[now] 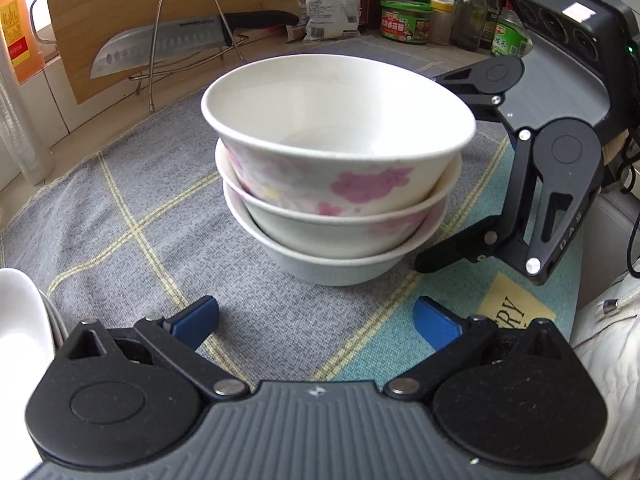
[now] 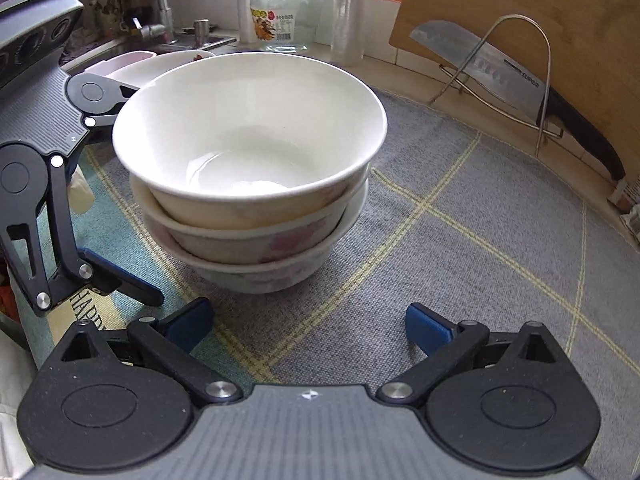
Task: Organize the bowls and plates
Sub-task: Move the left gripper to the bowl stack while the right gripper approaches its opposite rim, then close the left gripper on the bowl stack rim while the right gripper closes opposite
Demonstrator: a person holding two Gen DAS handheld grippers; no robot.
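Centrally, the counter (image 2: 420, 76) is being covered by a grey checked mat (image 1: 120, 216), and on the mat a stack (image 1: 336, 184) of three bowls is being kept, nested, the top bowl (image 2: 248, 132) tilted. The bowl part of the task is judged to be largely done. White plates (image 1: 16, 320) are being glimpsed at the left edge of the left view, and more dishes (image 2: 160, 62) by the sink, so these are judged to be left. A board (image 1: 132, 8) and knife (image 1: 168, 44) are being propped on a rack behind, with jars (image 1: 406, 22) nearby; nothing is blocking the stack. The left gripper (image 1: 316, 318) and right gripper (image 2: 308, 320) are being held just beside it, jaws wide and holding nothing.
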